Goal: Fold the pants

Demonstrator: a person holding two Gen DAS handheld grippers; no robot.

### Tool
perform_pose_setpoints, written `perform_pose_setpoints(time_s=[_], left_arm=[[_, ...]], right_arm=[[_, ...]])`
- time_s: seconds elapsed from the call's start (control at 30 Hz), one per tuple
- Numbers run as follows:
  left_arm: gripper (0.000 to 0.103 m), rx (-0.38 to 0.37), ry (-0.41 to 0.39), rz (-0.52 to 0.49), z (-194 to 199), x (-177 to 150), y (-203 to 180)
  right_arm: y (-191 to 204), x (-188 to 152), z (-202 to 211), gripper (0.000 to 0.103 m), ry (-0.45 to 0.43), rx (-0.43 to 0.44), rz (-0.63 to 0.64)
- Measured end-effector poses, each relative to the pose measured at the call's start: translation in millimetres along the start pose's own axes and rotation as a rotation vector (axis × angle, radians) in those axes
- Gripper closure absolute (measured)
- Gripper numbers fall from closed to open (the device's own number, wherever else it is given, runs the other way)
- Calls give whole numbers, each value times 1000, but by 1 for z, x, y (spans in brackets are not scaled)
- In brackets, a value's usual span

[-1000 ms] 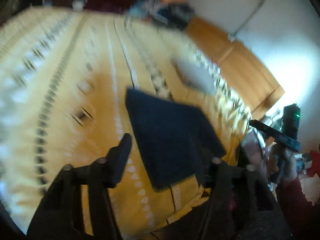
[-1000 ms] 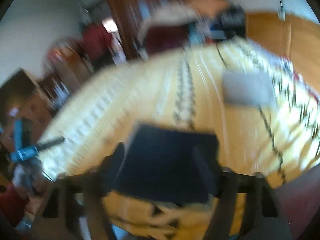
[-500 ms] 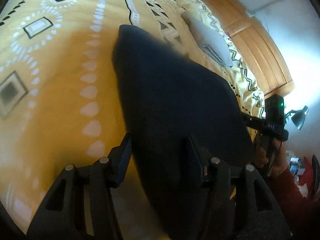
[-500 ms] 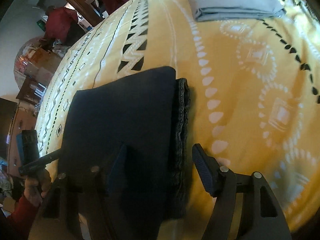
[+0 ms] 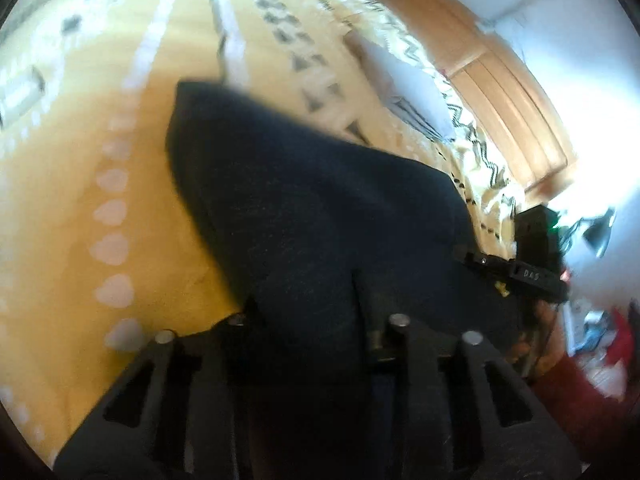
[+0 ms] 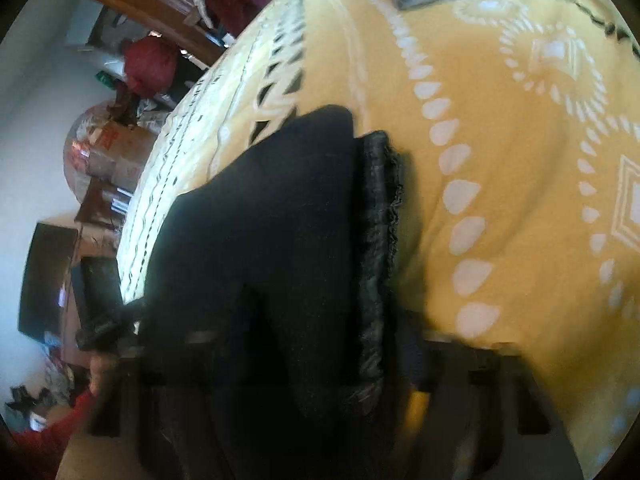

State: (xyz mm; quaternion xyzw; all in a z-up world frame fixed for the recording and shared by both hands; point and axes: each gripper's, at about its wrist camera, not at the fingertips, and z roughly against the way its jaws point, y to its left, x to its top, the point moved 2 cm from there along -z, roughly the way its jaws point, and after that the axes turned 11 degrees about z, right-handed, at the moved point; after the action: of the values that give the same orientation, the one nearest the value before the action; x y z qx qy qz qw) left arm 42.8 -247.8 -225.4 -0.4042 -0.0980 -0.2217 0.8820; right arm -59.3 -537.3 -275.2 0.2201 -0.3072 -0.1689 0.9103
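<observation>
Both your grippers, left gripper (image 5: 308, 316) and right gripper (image 6: 320, 344), have just been closing onto the folded dark pants (image 5: 320, 208), whose long axis runs toward 12 o'clock across the bed (image 5: 100, 140).

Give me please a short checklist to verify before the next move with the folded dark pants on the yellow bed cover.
1. Left claw on the near edge of the dark pants: ok; its jaws have just been closing with fabric between them.
2. Right claw on the pants: ok; its jaws have just been closing around the near edge.
3. Firm grip on all layers: cannot tell, the near edge is dark and blurred.
4. Fold tidy: not ok, a frayed lower layer sticks out on one side.
5. Grey folded garment apart from the pants: ok.
6. Yellow bed cover flat around the pants: ok.
</observation>
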Motion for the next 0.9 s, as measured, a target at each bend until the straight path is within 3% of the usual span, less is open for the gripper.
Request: perform_pose_setpoints(time_s=[0.1, 0.23, 0.4, 0.57, 0.67, 0.73, 0.77, 0.8, 0.9], left_arm=[[77, -35, -39, -22, 24, 0, -15], [78, -61, -88, -11, 70, 3, -12], [77, -33, -120, 51, 151, 27, 36], [76, 58, -111, 79, 180, 51, 103], [72, 147, -73, 112, 153, 48, 157], [60, 182, -66, 127, 136, 43, 179], [60, 154, -89, 138, 133, 41, 186], [59, 141, -108, 135, 134, 40, 186], [59, 216, -145, 106, 142, 36, 171]], right_arm=[[33, 2, 17, 72, -45, -44, 75], [79, 6, 46, 75, -121, -30, 111], [148, 18, 45, 75, -146, 73, 150], [201, 39, -26, 76, -96, 167, 182], [210, 37, -86, 76, -35, 171, 199], [204, 31, -122, 75, 11, 132, 207], [196, 27, -137, 72, 23, 94, 207], [184, 25, -148, 67, 24, 118, 161], [176, 22, -144, 58, 26, 113, 142]])
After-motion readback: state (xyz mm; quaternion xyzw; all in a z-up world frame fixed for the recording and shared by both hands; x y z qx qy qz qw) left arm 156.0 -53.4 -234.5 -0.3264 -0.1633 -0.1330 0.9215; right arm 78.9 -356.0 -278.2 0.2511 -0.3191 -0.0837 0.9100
